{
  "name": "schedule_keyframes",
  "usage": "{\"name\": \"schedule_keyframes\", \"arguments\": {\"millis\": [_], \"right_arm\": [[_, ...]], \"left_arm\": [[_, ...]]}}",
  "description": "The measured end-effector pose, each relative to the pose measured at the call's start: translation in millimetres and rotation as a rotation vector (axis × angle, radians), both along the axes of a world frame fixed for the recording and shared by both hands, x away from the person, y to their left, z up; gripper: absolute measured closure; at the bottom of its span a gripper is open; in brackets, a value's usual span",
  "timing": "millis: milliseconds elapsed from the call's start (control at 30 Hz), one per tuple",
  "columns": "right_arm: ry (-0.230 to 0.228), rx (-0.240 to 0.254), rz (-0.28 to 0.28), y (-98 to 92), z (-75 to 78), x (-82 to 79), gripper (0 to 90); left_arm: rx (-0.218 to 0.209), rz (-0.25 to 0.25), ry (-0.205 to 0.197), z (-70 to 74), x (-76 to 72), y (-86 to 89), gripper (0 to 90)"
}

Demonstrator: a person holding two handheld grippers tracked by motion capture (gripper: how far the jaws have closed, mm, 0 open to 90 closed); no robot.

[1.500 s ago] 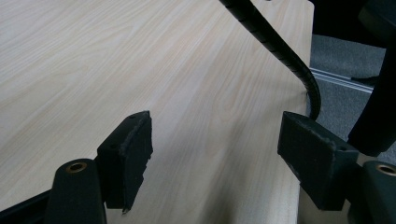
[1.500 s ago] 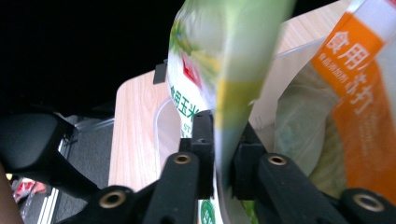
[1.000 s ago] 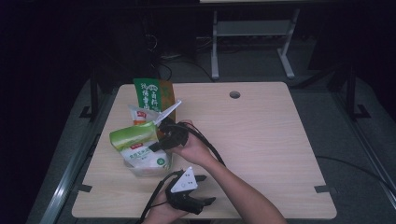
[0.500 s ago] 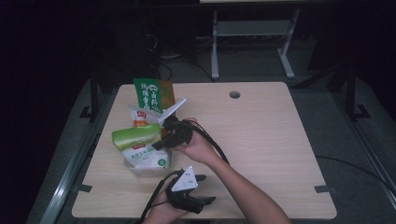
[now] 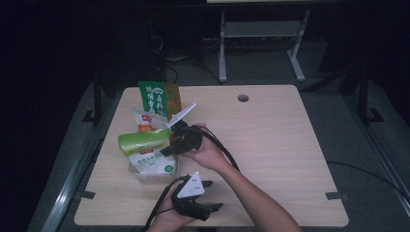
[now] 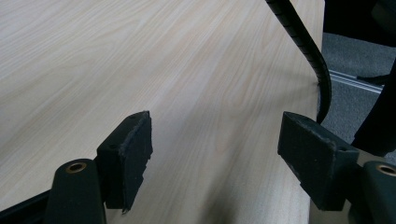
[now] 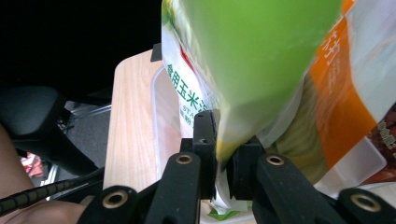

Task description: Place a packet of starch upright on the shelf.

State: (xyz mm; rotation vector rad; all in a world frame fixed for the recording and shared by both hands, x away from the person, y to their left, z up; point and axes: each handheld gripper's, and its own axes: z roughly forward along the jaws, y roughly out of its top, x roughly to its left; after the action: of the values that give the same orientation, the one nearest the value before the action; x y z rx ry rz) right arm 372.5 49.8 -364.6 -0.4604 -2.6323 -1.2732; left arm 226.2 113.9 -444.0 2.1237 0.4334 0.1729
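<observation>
Your right tool [image 5: 170, 147] is clamped on the edge of the green packet [image 5: 144, 140], held at left centre of the high view above a clear tub [image 5: 153, 175] of packets. Your left tool [image 5: 209, 197], jaws wide apart and holding nothing, sits low over the bare desk [image 5: 280, 145] near the bottom edge.

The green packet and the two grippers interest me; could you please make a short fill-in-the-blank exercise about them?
1. The right gripper has its jaws ____ on the green packet.
2. The left gripper has its jaws ____ above the table.
3. The white bag lies ____ the green packet.

Missing words: shut; open; under
</observation>
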Motion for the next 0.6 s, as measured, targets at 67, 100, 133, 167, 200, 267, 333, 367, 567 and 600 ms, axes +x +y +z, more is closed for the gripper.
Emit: {"name": "schedule_keyframes", "arguments": {"millis": [67,100,133,167,200,267,333,367,567,600], "right_arm": [[-0.003,-0.002,-0.001,-1.1,1.1,-0.7,79.8],[0.003,-0.001,-0.001,-1.7,1.4,-0.8,78.8],[0.000,0.009,0.001,-2.2,1.3,-0.4,78.1],[0.000,0.010,0.001,-3.6,1.6,-0.3,77.5],[0.006,0.009,-0.006,-4.8,2.4,-0.6,76.8],[-0.002,0.010,-0.009,-7.3,2.9,-0.3,75.7],[-0.003,0.011,-0.015,-9.8,3.2,-0.2,74.8],[-0.002,0.014,-0.016,-11.2,3.5,-0.1,74.7],[0.008,0.030,-0.022,-20.2,5.5,0.6,73.5],[0.013,0.033,-0.024,-22.0,5.9,0.7,73.3]], "left_arm": [[-0.001,0.002,0.001,0.9,0.5,0.4,25.8],[-0.004,0.003,0.001,1.2,0.6,0.6,25.8],[-0.007,0.004,-0.002,1.3,1.0,0.6,25.8],[-0.005,0.005,-0.005,1.6,1.4,0.9,25.8],[-0.008,0.006,-0.002,1.7,1.3,1.0,25.8],[-0.011,0.008,0.002,2.1,1.3,1.3,25.8],[-0.011,0.008,0.001,2.1,1.5,1.2,25.8],[-0.010,0.007,0.001,2.1,1.5,1.2,25.8],[-0.013,0.008,0.002,2.1,1.2,0.8,25.9],[-0.013,0.008,0.004,2.1,1.1,0.8,25.9]]}}
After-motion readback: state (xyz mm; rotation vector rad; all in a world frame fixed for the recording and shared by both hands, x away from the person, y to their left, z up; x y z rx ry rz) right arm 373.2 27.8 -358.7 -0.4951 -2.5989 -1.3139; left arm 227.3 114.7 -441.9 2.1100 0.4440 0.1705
